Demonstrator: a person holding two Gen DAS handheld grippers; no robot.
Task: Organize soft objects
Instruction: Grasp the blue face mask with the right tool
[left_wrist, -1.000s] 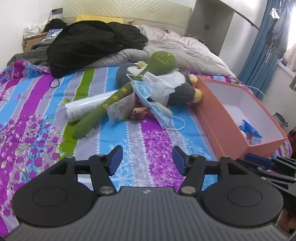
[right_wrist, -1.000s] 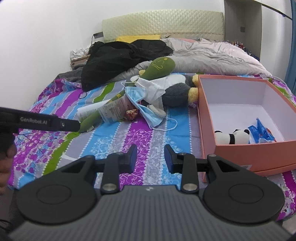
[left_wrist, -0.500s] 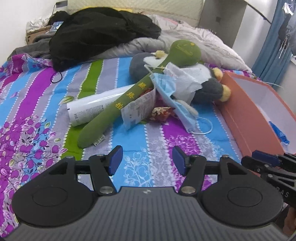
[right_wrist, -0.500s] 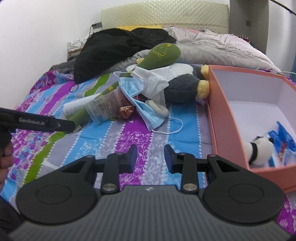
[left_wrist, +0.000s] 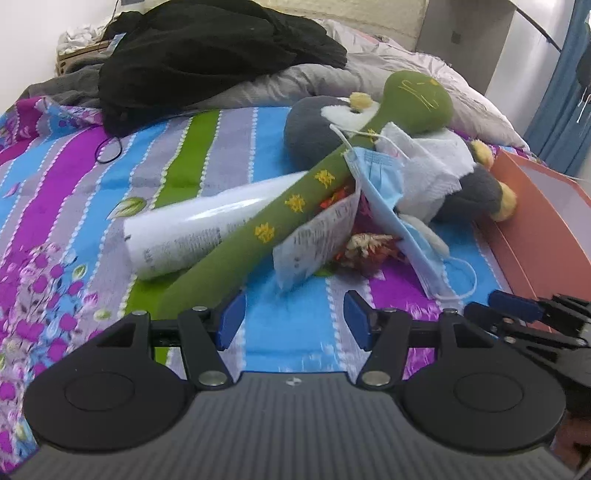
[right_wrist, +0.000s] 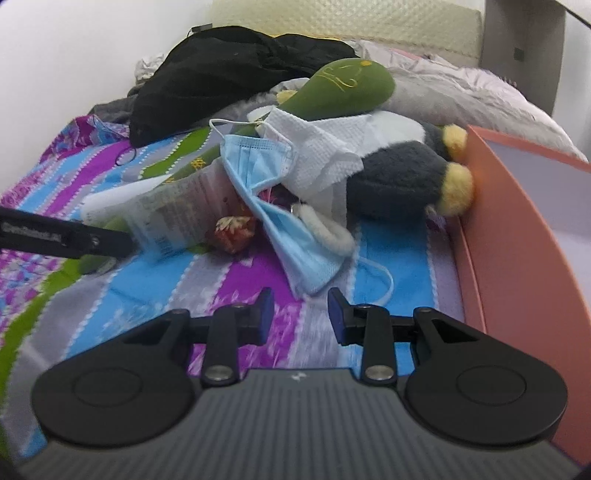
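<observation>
Little of the sorting looked done: the green plush (left_wrist: 317, 184), grey penguin toy (right_wrist: 399, 181) and blue mask (right_wrist: 291, 229) lay heaped mid-bed, just left of the orange box (right_wrist: 517, 236). The left gripper (left_wrist: 293, 319) and right gripper (right_wrist: 301, 314) hovered near the pile, jaws spread and empty. Bare bedspread (left_wrist: 74, 192) lay left; the box wall hemmed the right.

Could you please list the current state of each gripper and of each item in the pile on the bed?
left gripper: open, empty, low over the bedspread.
right gripper: open, empty, near the blue mask.
green plush: lying diagonally across the white tube.
white tube: on its side, under the plush.
blue mask: unfolded, draped over the pile.
grey penguin plush: lying down, feet against the box.
orange box: open.
</observation>
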